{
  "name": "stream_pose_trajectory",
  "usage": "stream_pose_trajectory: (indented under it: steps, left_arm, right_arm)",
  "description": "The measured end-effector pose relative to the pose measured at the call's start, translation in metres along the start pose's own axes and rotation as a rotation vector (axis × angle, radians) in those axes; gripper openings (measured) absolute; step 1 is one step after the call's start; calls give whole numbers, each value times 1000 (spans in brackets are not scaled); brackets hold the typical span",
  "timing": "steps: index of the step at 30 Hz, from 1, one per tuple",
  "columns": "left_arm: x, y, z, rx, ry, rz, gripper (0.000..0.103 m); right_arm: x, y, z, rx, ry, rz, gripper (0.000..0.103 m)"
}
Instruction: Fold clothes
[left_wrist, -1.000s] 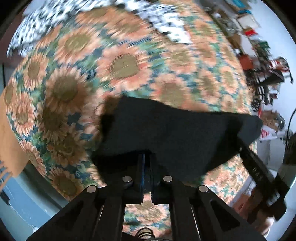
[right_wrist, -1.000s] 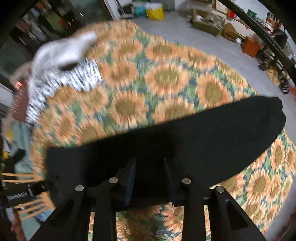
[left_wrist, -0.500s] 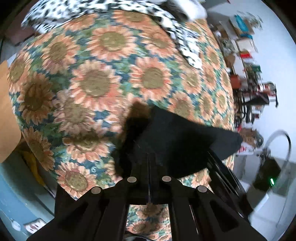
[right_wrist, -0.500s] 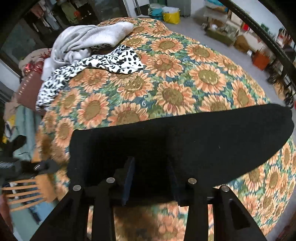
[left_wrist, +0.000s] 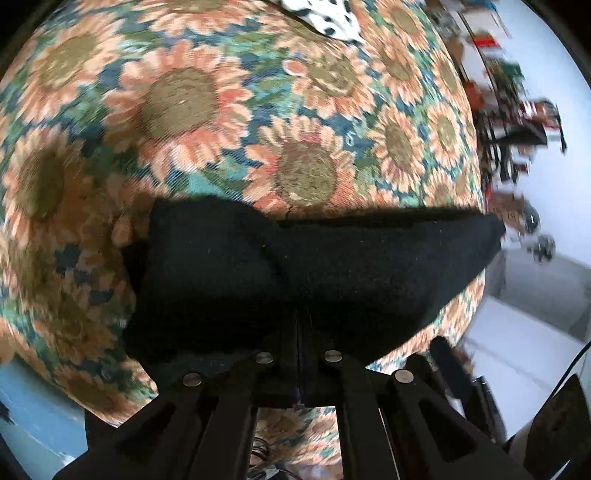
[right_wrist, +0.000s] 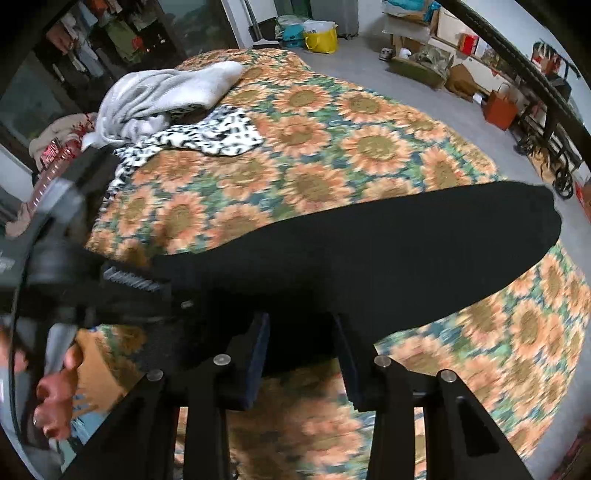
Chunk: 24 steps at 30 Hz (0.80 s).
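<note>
Since the frame a second ago the left gripper has come in lower and closer over the bed, so the sunflowers of the bedspread loom larger in its view and the black garment now stretches nearly level across the frame rather than hanging off at a slant. That gripper's fingers are pressed together on the near hem of the cloth, pinching it. The right gripper has its fingers spread with a clear gap between them; the black garment drapes over and between them, though the dark cloth makes it hard to tell whether they press on it at all or merely carry it. Held by one edge at two places, the garment is kept taut and flat above the bed, which is likely meant to let it be laid down smooth or doubled over along a straight line. Farther up the bed lie a black-and-white spotted cloth and a white garment, heaped and well apart from the one in hand.
</note>
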<state>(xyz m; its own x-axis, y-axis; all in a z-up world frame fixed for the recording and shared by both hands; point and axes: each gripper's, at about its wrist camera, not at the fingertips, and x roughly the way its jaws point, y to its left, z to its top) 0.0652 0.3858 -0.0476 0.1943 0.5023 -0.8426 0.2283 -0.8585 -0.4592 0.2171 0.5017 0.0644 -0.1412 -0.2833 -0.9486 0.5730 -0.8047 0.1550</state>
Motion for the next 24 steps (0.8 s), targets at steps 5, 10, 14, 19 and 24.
stream_pose_trajectory:
  steps: [5, 10, 14, 19, 24]
  left_arm:
    - [-5, 8, 9, 116, 87, 58, 3]
    - [1, 19, 17, 250, 158, 162, 3]
    - [5, 9, 14, 314, 170, 218, 3]
    - [2, 4, 8, 337, 147, 240, 3]
    - [-4, 13, 8, 301, 134, 180, 3]
  right_arm:
    - [25, 28, -13, 157, 28, -62, 42]
    - [19, 37, -18, 347, 42, -97, 41]
    - [5, 50, -31, 417, 11, -17, 44]
    - [41, 66, -39, 379, 109, 2, 45]
    - [68, 57, -53, 424, 199, 17, 54]
